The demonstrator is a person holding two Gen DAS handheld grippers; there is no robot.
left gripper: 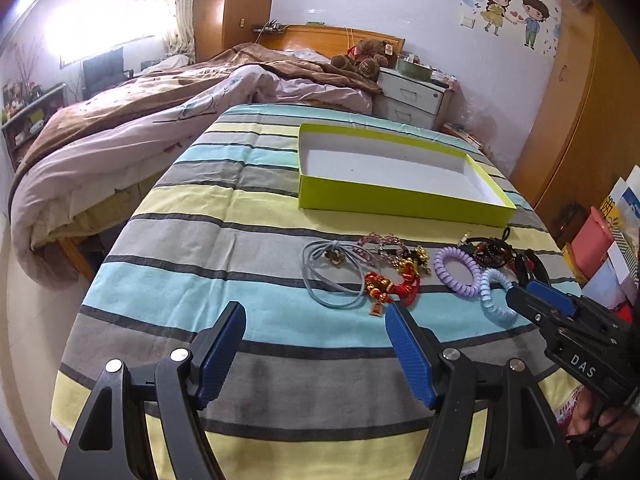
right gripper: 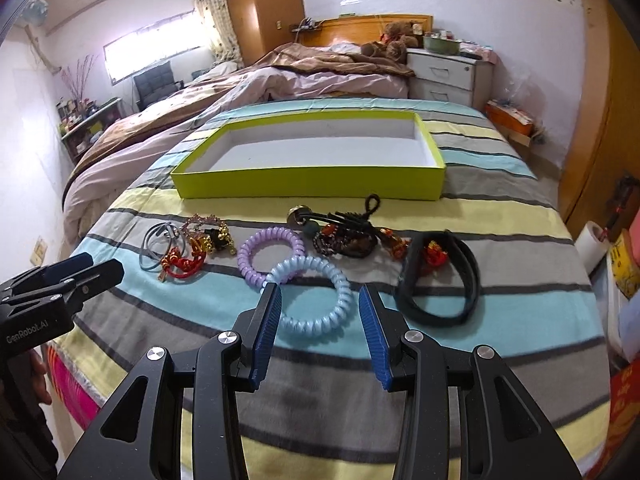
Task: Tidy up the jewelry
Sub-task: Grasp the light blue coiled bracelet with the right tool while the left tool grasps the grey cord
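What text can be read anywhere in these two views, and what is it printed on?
"DAS": on the body of the right gripper, seen from the left wrist view.
"GenRobot.AI": on the body of the left gripper, seen from the right wrist view.
Wall sticker: a line of small characters along its top, too blurred to read.
Books at the right edge: cover print too small to read.

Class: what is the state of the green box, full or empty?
Empty. The green box shows only its bare white floor in both views; all the jewelry lies on the striped cloth in front of it.
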